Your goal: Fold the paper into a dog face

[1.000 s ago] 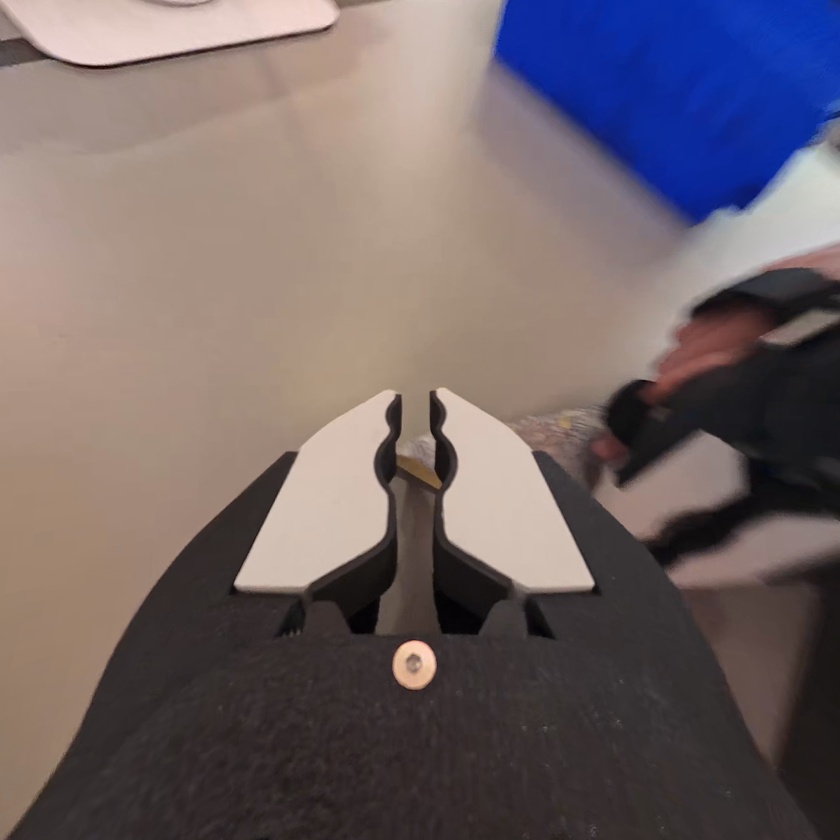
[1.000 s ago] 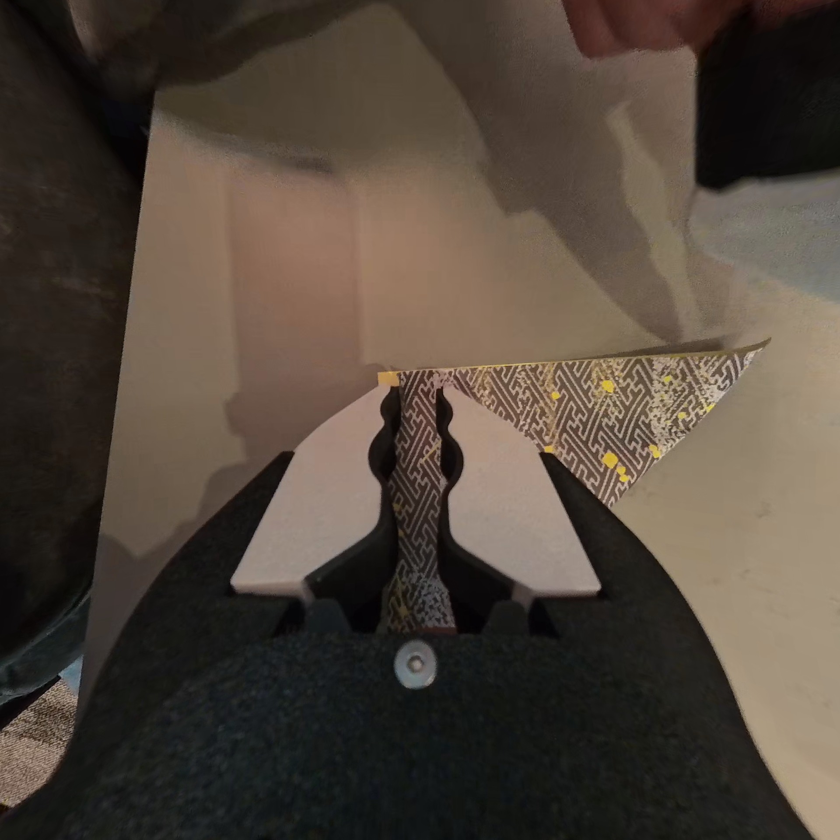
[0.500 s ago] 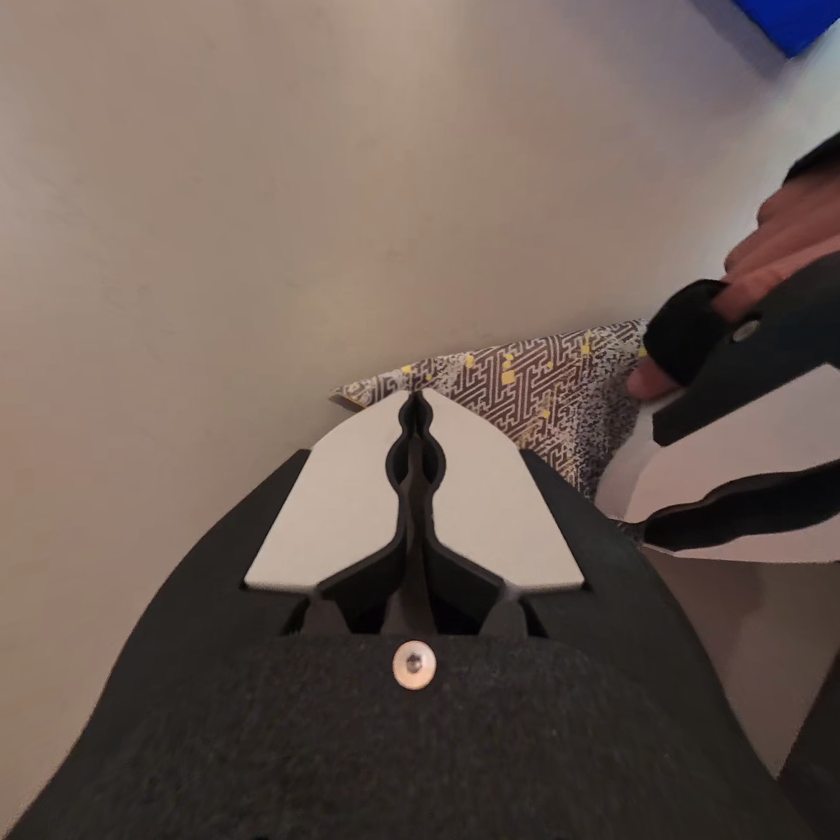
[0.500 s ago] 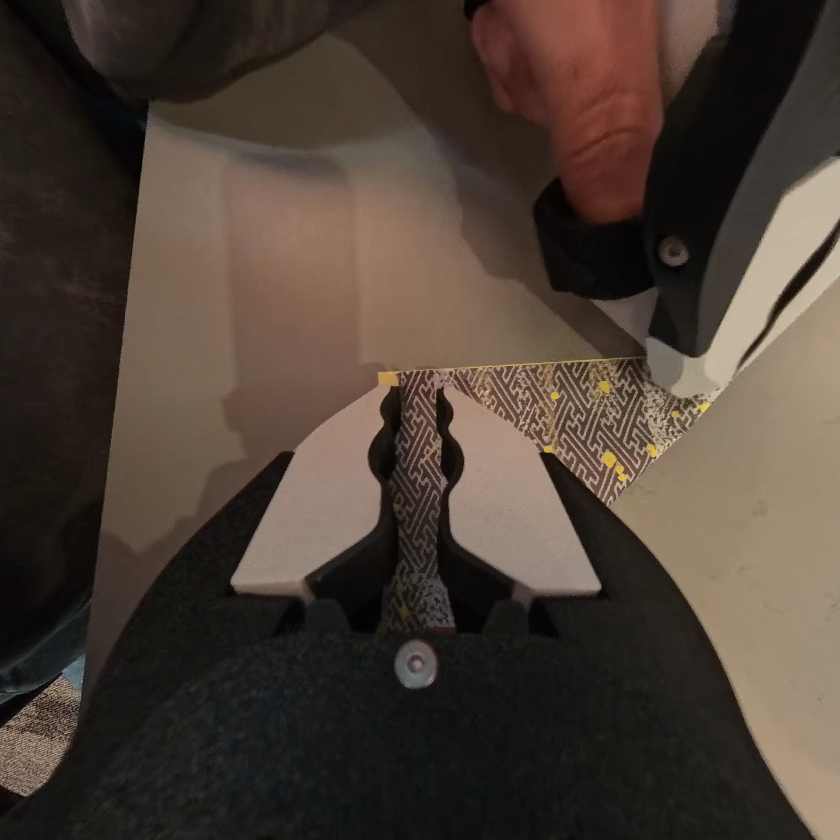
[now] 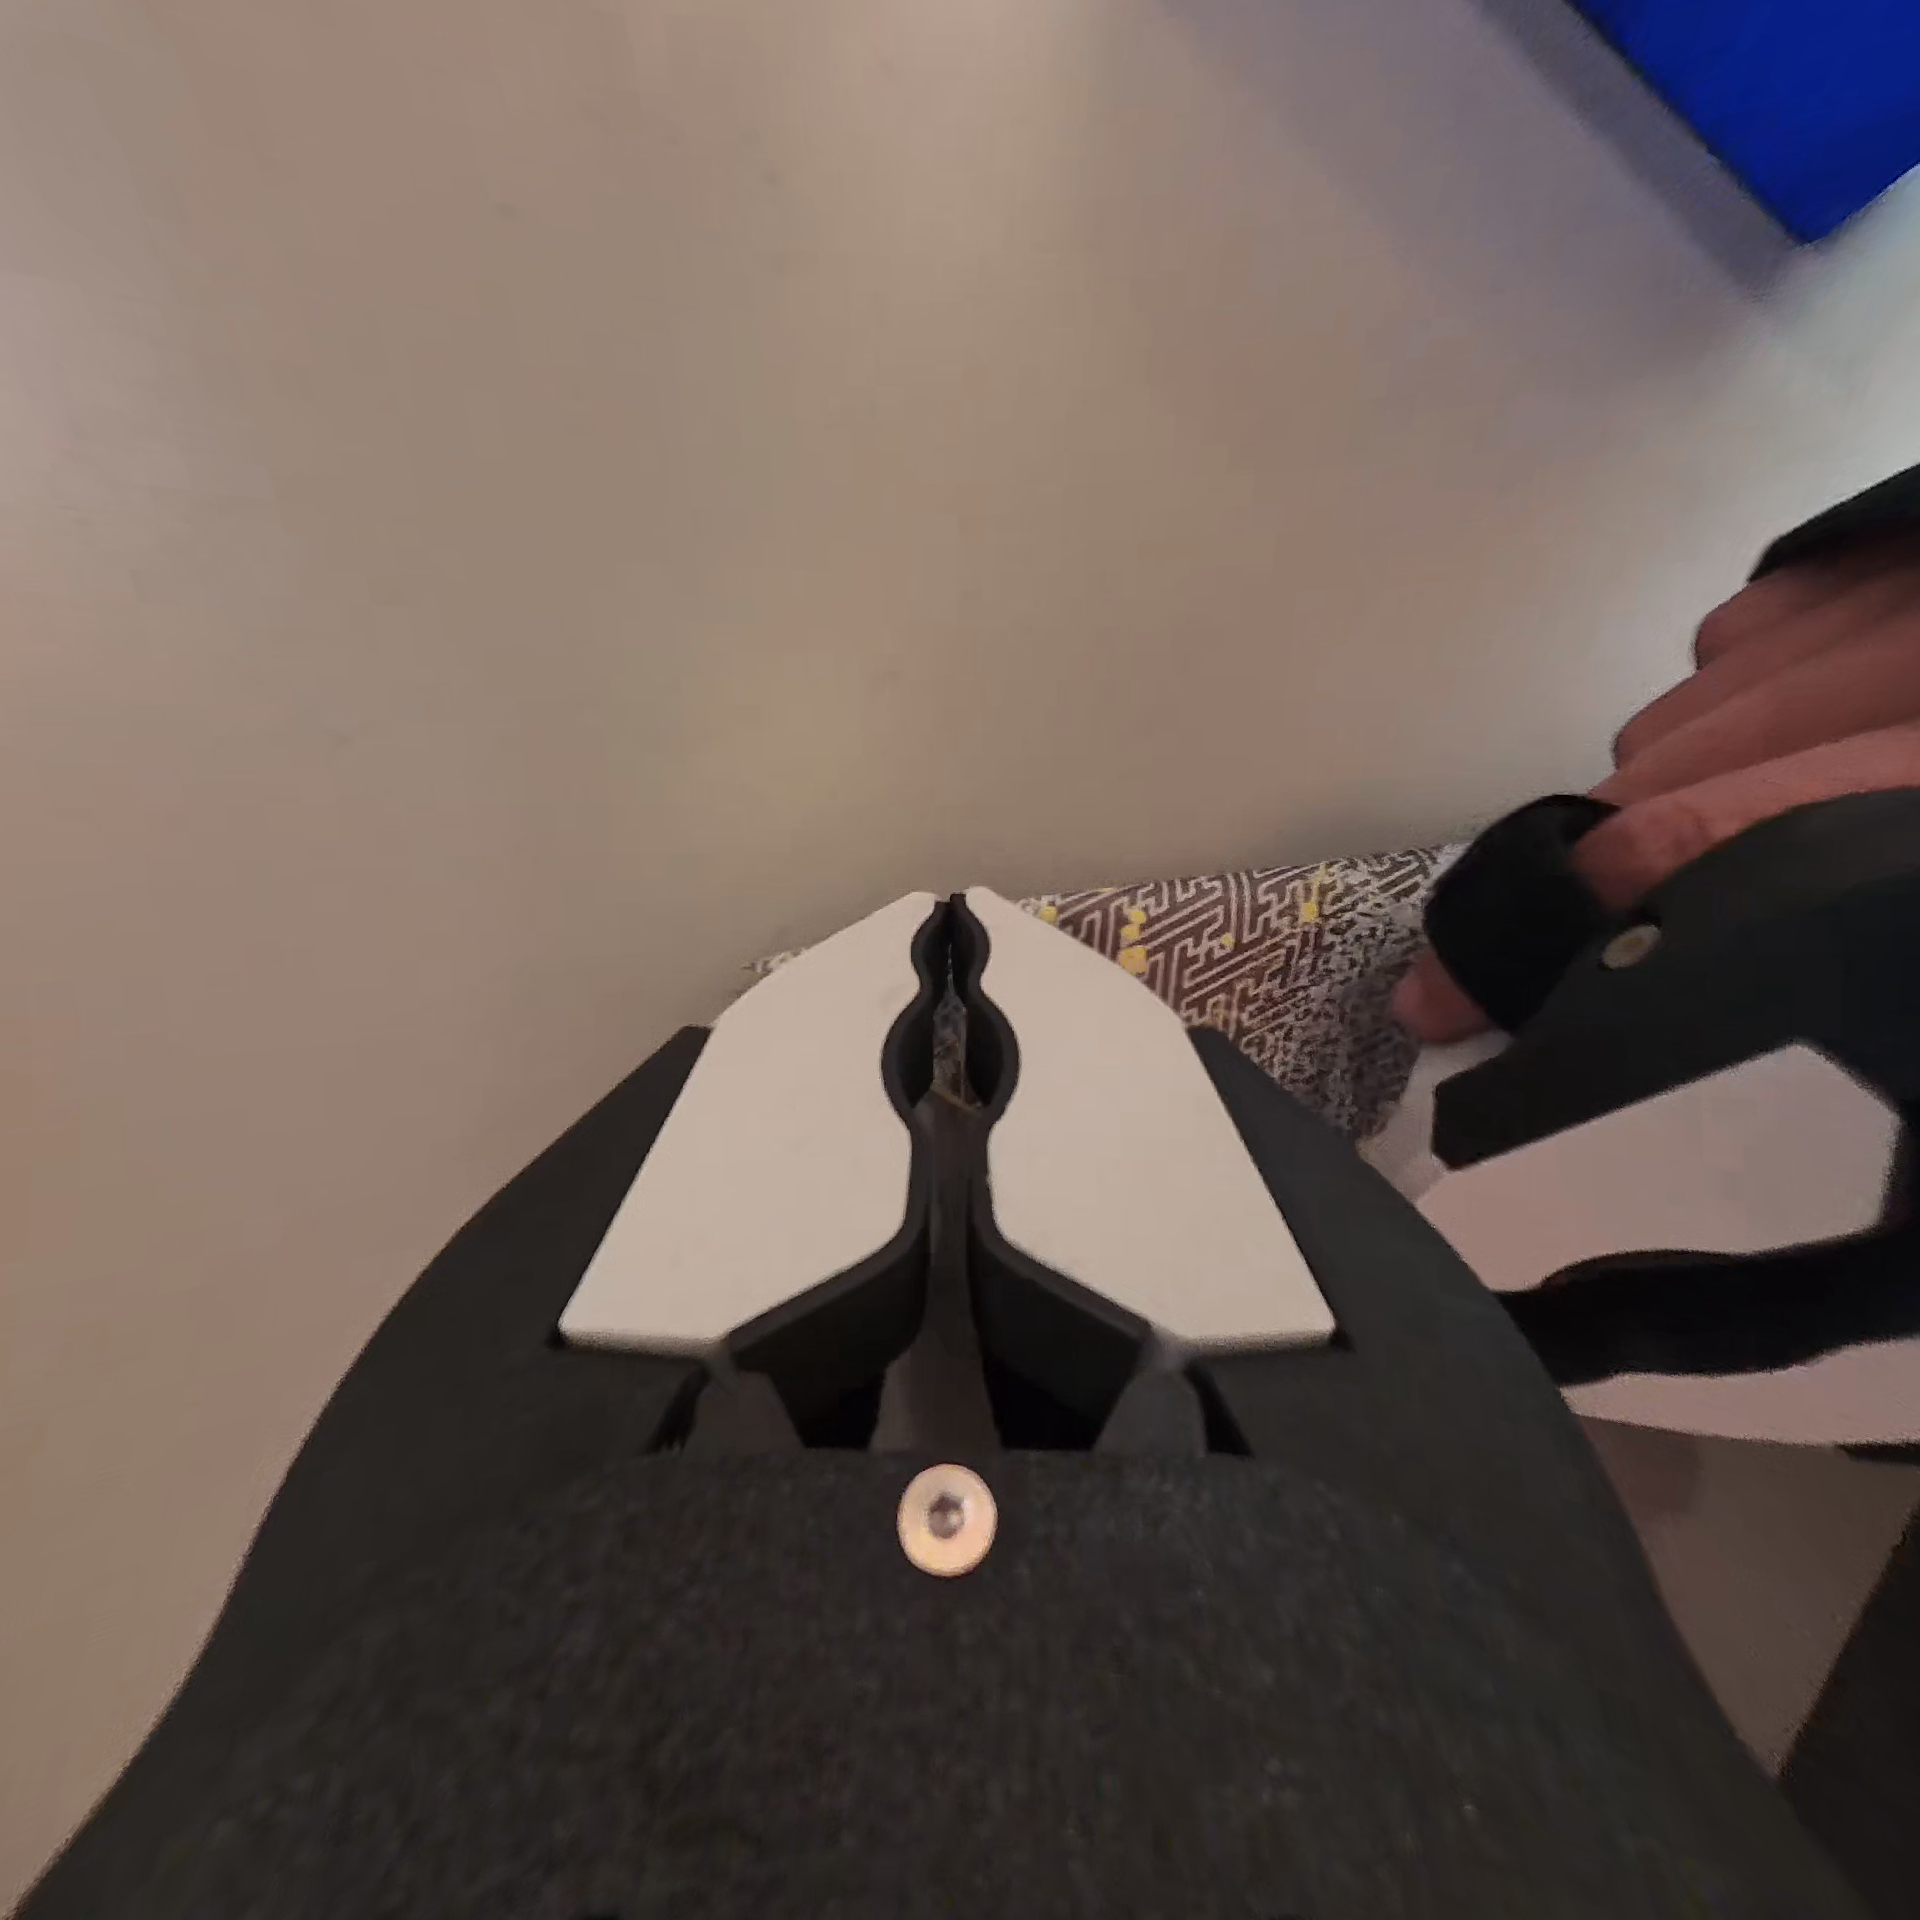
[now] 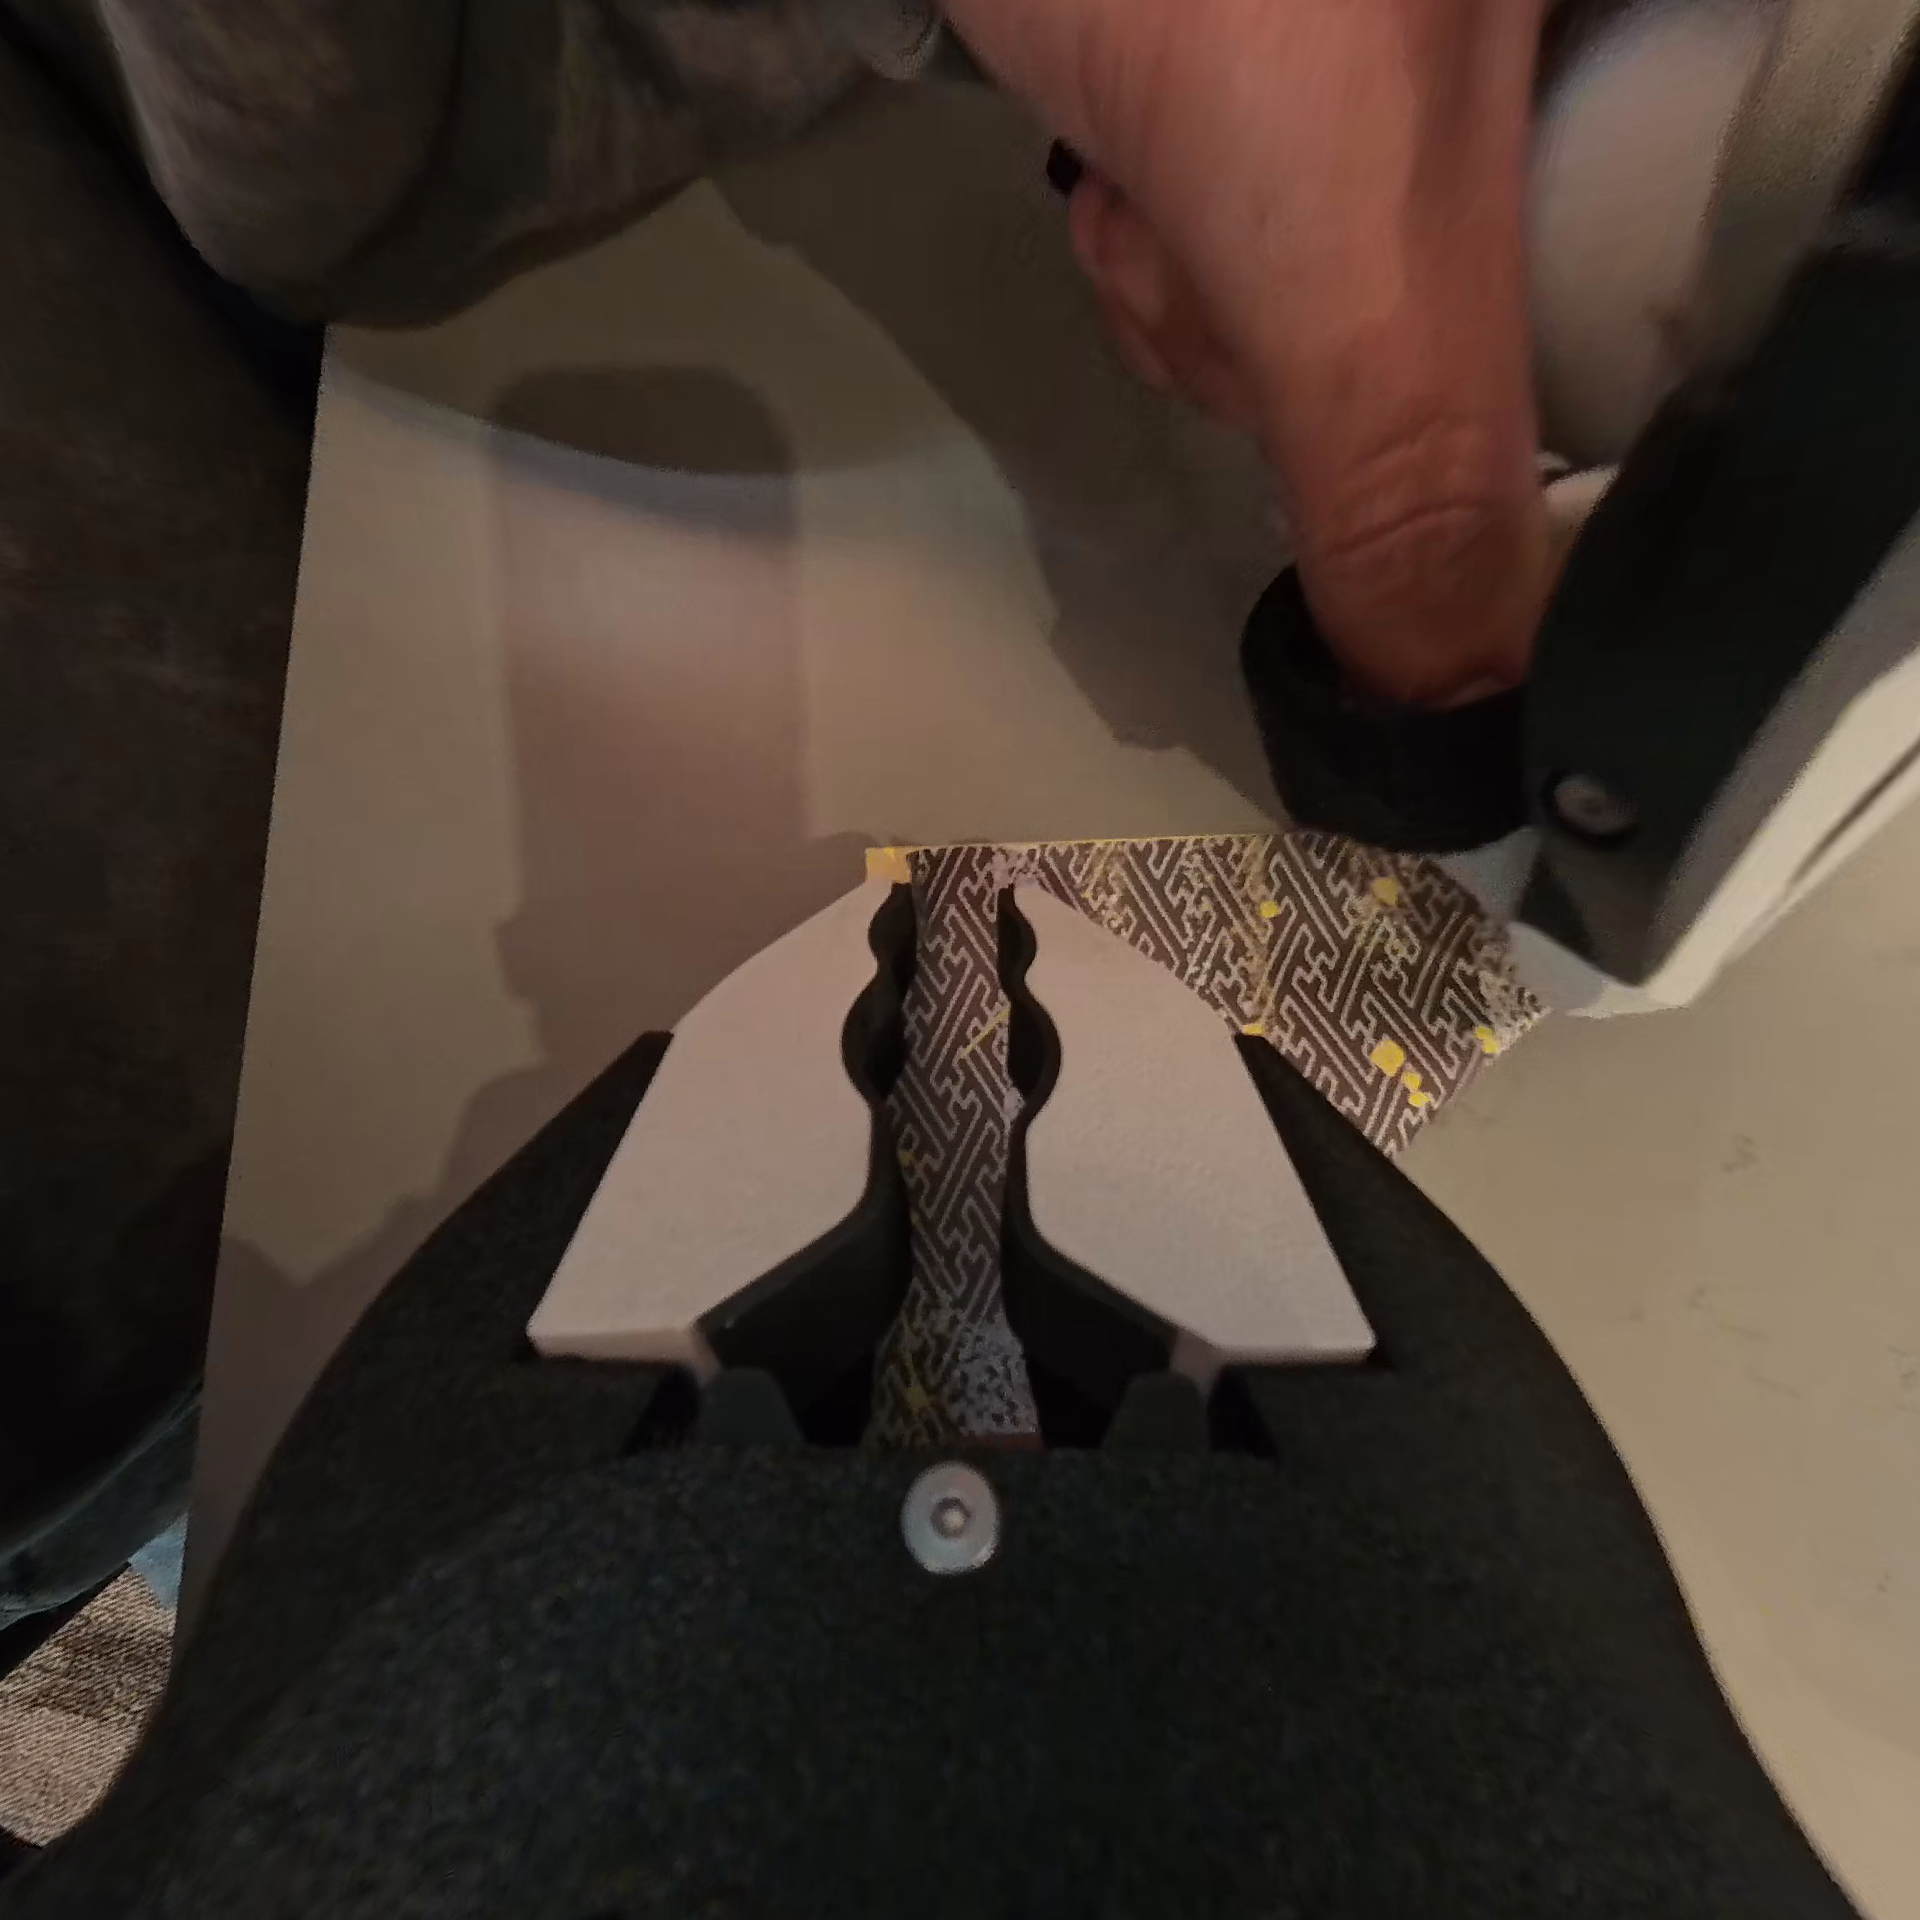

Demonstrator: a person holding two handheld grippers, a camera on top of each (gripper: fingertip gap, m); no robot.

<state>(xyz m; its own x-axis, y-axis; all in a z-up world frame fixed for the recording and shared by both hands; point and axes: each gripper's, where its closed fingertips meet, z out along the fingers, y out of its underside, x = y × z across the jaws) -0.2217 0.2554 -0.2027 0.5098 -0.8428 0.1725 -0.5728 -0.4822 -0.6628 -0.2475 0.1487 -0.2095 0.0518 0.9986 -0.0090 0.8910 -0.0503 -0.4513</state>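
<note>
The paper (image 6: pixel 1299 935) is a dark folded triangle with a white maze pattern and yellow specks, lying on the beige table (image 6: pixel 644 675). My right gripper (image 6: pixel 956 904) rests on its left part, jaws a narrow gap apart, and the paper's face shows through the gap. My left gripper (image 5: pixel 954 912) is shut, with a sliver of the paper (image 5: pixel 1268 966) pinched between its fingers. In the right wrist view the left gripper (image 6: pixel 1548 935) sits on the paper's right corner and hides the tip. A hand (image 6: pixel 1351 416) holds it.
A blue object (image 5: pixel 1818 94) lies at the far right of the table. The table's left edge (image 6: pixel 301 727) runs beside a person's dark trousers (image 6: pixel 125 727). Patterned carpet (image 6: pixel 83 1683) shows below. A hand (image 5: pixel 1766 727) on the right gripper fills the right side. My right fingertips sit around 11 cm from my left ones.
My left gripper has swung down to the paper's raised right corner and shut on it. The corner is now down and covered. The right gripper has not moved.
</note>
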